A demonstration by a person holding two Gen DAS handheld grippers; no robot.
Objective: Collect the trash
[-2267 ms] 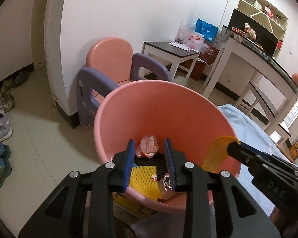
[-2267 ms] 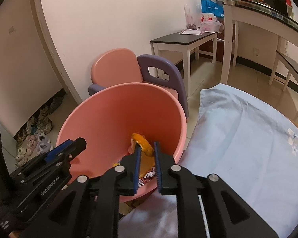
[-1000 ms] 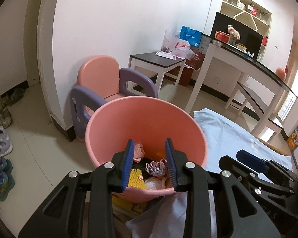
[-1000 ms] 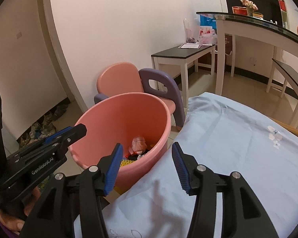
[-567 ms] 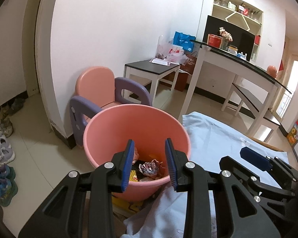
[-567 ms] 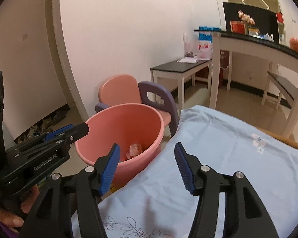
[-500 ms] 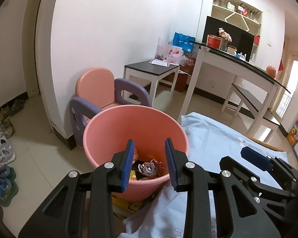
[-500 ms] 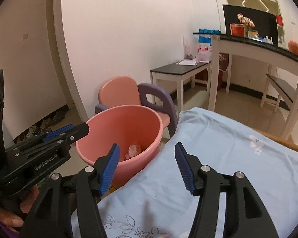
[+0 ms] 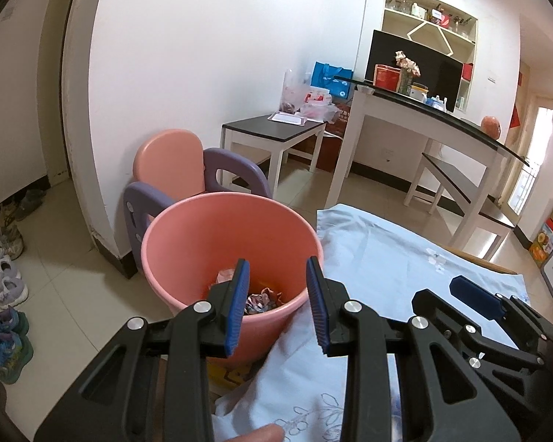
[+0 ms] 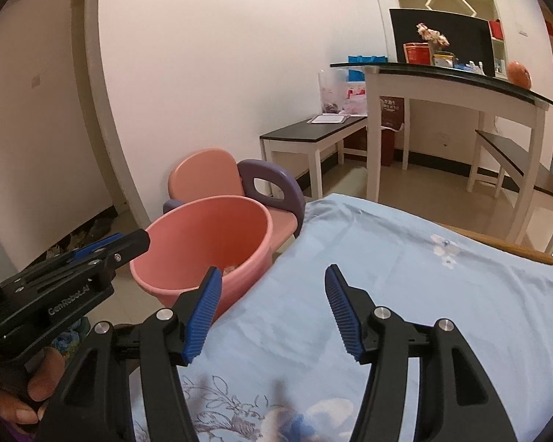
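The left gripper is a black rigid frame with two blue ribbed pads. Its jaws stand partly open and hold nothing. Ahead of and below the jaws sits the trash bucket, a round, smooth pink plastic tub with a rolled rim and tapering walls. Crumpled trash, made up of wrinkled foil-like wrappers and scraps, lies at the bottom of the bucket and shows directly between the two pads.

The right gripper has the same black frame and blue ribbed pads. Its jaws stand wide, have just been opening further, and hold nothing. Beneath and ahead of these jaws lies a light blue cloth, a soft matte fabric with slight creases and a printed flower pattern near the bottom edge. The bucket stands to the left of these jaws, just beside the cloth's edge.

A hand grips the left gripper's handle at the lower left of the right wrist view.

Beyond the bucket, farther from the jaws, stands a child's chair of moulded plastic with a rounded pink back and purple looped armrests. Behind it is a low table with a dark flat top and white square legs.
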